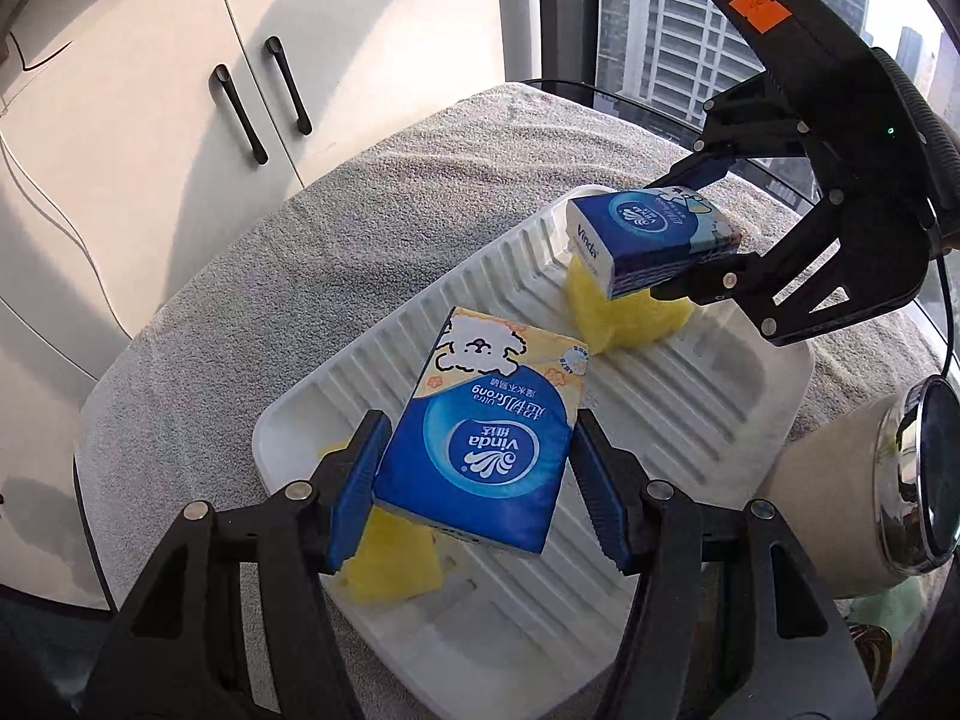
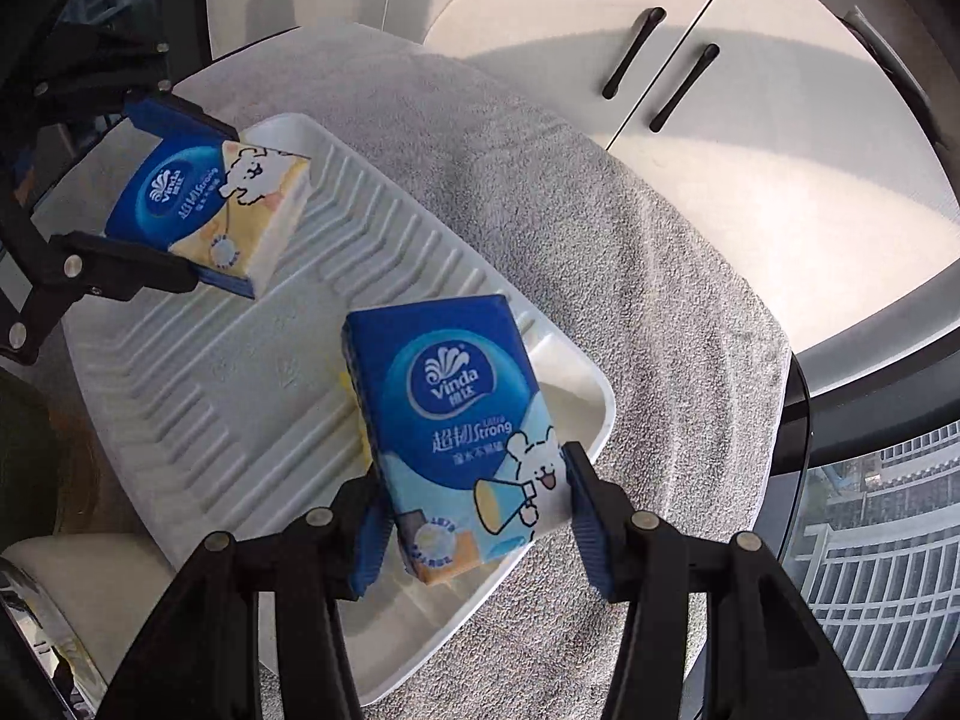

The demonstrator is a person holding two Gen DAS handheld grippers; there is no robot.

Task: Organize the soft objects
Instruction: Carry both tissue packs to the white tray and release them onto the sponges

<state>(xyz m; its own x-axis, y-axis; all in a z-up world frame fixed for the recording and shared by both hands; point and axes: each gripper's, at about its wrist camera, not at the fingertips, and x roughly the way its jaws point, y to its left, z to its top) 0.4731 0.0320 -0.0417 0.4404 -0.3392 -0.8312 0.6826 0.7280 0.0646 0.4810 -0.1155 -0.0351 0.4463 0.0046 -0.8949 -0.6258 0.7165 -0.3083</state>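
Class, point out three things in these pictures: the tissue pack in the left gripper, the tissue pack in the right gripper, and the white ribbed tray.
Left tissue pack (image 1: 480, 438): left wrist view, blue front face.
Right tissue pack (image 2: 462, 420): right wrist view, blue front face.
White tray (image 1: 678, 414): left wrist view, bare ribbed floor.

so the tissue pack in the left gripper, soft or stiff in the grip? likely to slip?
Probably soft: the tissue pack is film-wrapped, and the left gripper holds it by its sides with no visible crushing. Likely light, since it hangs tilted above the white ribbed tray. The glossy film may slip, though the ridged blue pads should help.
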